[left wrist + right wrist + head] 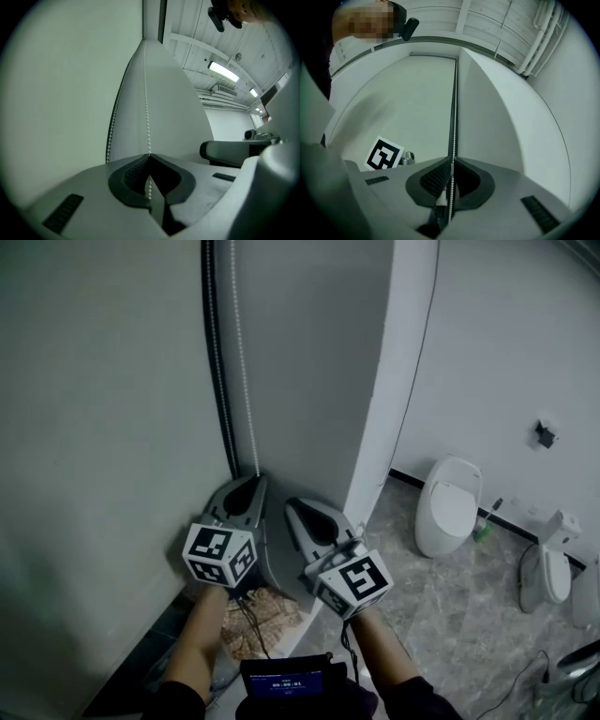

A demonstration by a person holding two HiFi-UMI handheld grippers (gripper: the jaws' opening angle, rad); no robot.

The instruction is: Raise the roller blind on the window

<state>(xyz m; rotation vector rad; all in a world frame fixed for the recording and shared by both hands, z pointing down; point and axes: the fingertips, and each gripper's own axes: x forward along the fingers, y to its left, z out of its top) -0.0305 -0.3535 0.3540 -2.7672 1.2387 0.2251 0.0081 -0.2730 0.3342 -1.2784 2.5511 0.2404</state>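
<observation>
The pale roller blind [103, 427] covers the window on the left, edged by a dark frame strip [217, 362]. A white bead chain [242, 362] hangs beside it. My left gripper [253, 480] points up at the chain's lower end. In the left gripper view the bead chain [146, 108] runs down into the left gripper [149, 157], whose jaws are shut on it; a second strand [112, 126] hangs to the left. My right gripper [292, 505] sits close beside, slightly lower. In the right gripper view the right gripper [452, 160] is shut on a bead chain [452, 136].
A white wall corner [375, 427] stands right of the chain. On the marble floor to the right sit two white toilets [448, 505] [547, 570]. A small screen device [284, 679] hangs at the person's chest. Patterned cloth [258, 615] lies below the grippers.
</observation>
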